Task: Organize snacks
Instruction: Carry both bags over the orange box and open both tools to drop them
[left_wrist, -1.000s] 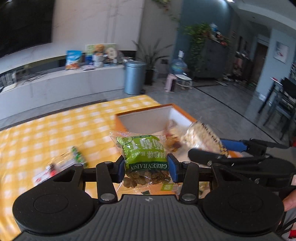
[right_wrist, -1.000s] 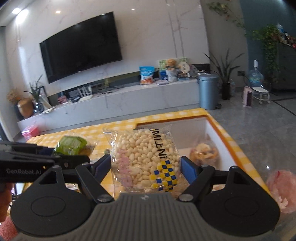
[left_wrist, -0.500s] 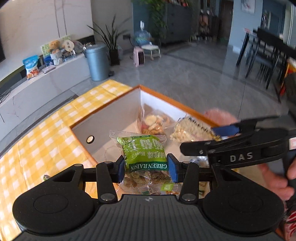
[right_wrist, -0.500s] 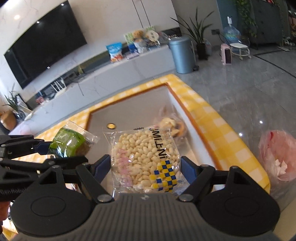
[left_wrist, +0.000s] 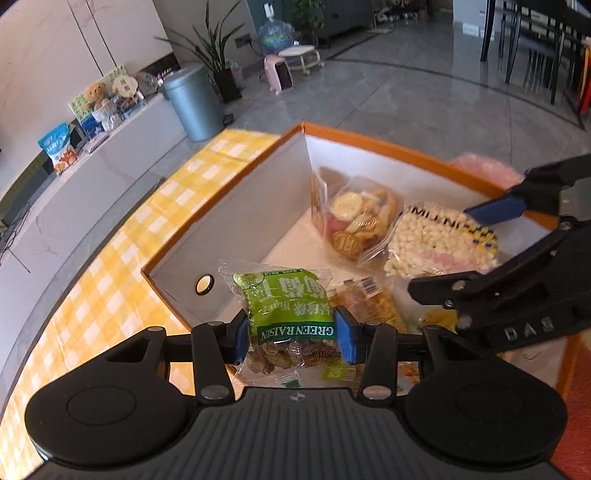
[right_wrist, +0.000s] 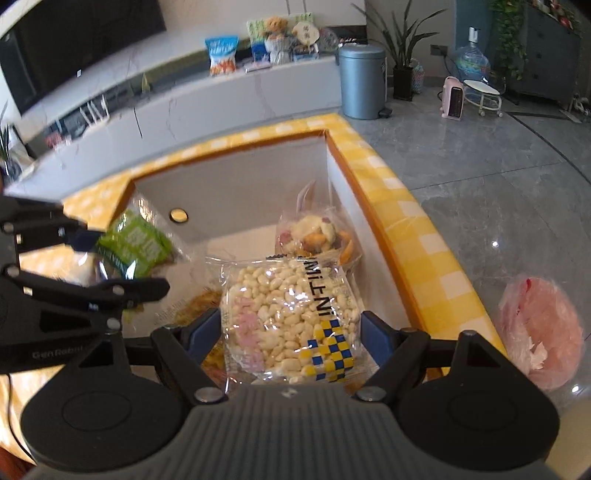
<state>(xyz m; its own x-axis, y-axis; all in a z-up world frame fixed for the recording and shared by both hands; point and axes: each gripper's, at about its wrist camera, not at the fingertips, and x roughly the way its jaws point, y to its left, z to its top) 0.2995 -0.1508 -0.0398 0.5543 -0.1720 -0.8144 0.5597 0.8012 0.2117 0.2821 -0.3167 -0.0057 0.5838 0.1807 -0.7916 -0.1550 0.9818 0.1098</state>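
snacks: green raisin packet (left_wrist: 286, 314) pinched across its middle in left tool (left_wrist: 291, 334), blue pads pressed on both sides, narrow gap. white puffed-grain packet (right_wrist: 291, 317) clamped in right tool (right_wrist: 290, 332), set wide to match that broader bag. both held over the orange-rimmed box (left_wrist: 388, 142), above its near end, raisins toward the wall with the round hole, puffed grain toward the opposite side. deeper in the box, against the far corner, mixed-cracker bag (left_wrist: 354, 221) leaning on the wall; beneath the tools, a yellowish wrapped snack (left_wrist: 369, 302) lying on the box floor. box resting on yellow checked desk (left_wrist: 110, 288); pink bag (right_wrist: 543, 332) beyond the box's right rim, off the desk.

handling, as judged: light, soft, crinkly film, slippery; contents crushable, so gentle squeeze only. best grip across the filled belly, not the flat sealed ends. raisin pack small, green label, clear base showing fruit; grain pack clear, pale kernels, blue-yellow checker corner.
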